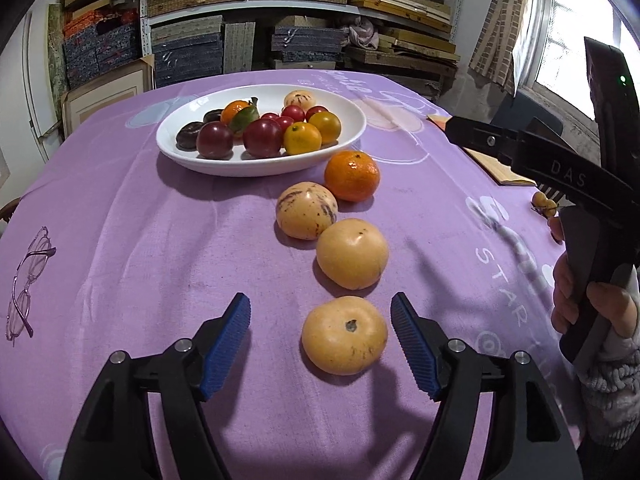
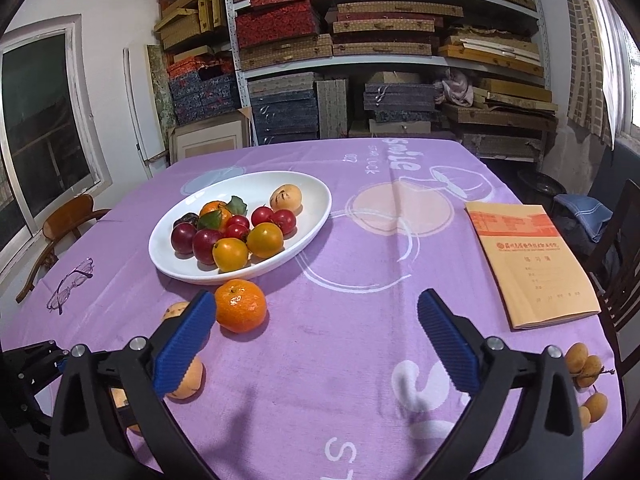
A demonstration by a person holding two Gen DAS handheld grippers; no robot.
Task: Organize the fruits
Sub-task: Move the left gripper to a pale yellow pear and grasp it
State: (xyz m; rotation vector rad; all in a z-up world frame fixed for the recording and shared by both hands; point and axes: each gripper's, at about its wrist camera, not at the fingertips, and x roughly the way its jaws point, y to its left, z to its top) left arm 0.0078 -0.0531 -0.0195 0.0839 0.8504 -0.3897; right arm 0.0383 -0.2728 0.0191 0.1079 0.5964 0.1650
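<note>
Four fruits lie in a row on the purple cloth: an orange (image 1: 352, 176), a striped yellow fruit (image 1: 306, 210), a plain yellow fruit (image 1: 352, 254) and the nearest yellow fruit (image 1: 344, 334). My left gripper (image 1: 320, 308) is open around that nearest one, which sits closer to the right pad (image 1: 414, 348), untouched. A white plate (image 1: 260, 168) behind holds plums, small tomatoes, an orange and a pale fruit. In the right wrist view my right gripper (image 2: 316, 300) stands wide open over bare cloth, with the orange (image 2: 240, 310) just past its left finger (image 2: 184, 344) and the plate (image 2: 168, 268) beyond.
Purple glasses (image 2: 72, 284) lie at the cloth's left edge. A tan notebook (image 2: 532, 264) rests at the right, with a cluster of small yellow fruits (image 2: 584, 364) near the right edge. A wooden chair (image 2: 68, 224) stands at the left and stacked shelves fill the back.
</note>
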